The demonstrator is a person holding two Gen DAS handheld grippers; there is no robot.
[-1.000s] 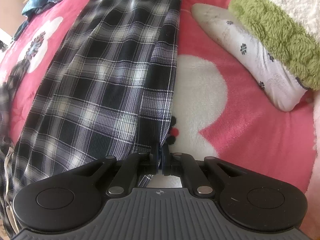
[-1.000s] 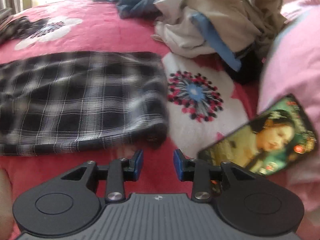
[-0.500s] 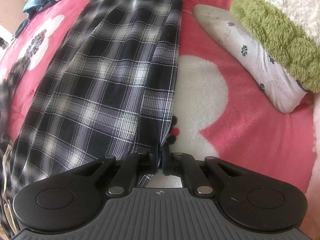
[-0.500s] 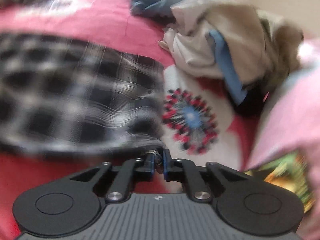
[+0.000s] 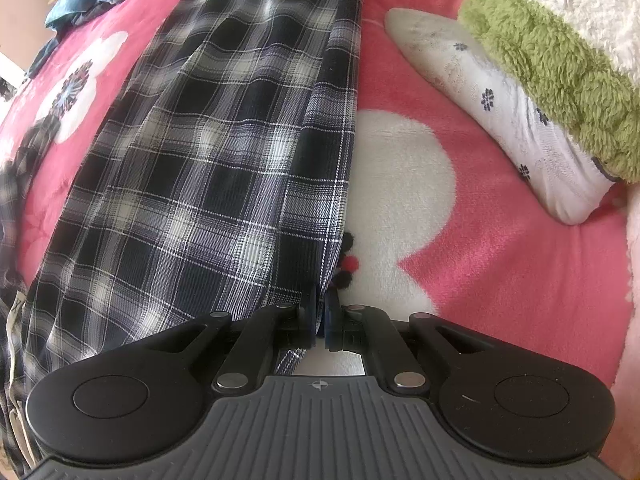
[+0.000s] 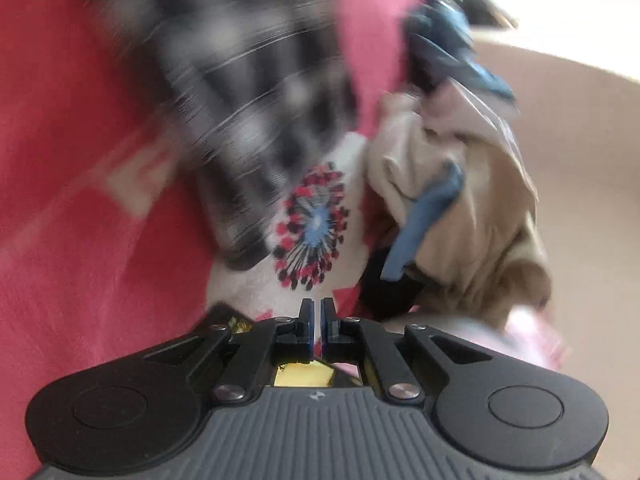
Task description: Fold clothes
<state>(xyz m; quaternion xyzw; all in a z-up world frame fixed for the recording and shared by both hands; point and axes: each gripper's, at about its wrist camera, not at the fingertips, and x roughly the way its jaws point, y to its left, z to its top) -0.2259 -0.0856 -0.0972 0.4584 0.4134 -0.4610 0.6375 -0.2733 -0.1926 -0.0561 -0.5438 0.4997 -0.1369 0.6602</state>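
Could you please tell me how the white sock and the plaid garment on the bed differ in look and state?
The white sock is pale with small dark flower marks; the plaid garment is dark checked. The sock lies loose beside a green fuzzy blanket; the garment's edge is pinched in the left gripper. The garment is far longer. Both rest on the pink bedspread.

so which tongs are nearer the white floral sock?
Left. The left tongs grip the plaid garment, with the sock lying ahead to their right. The right tongs show no sock in view.
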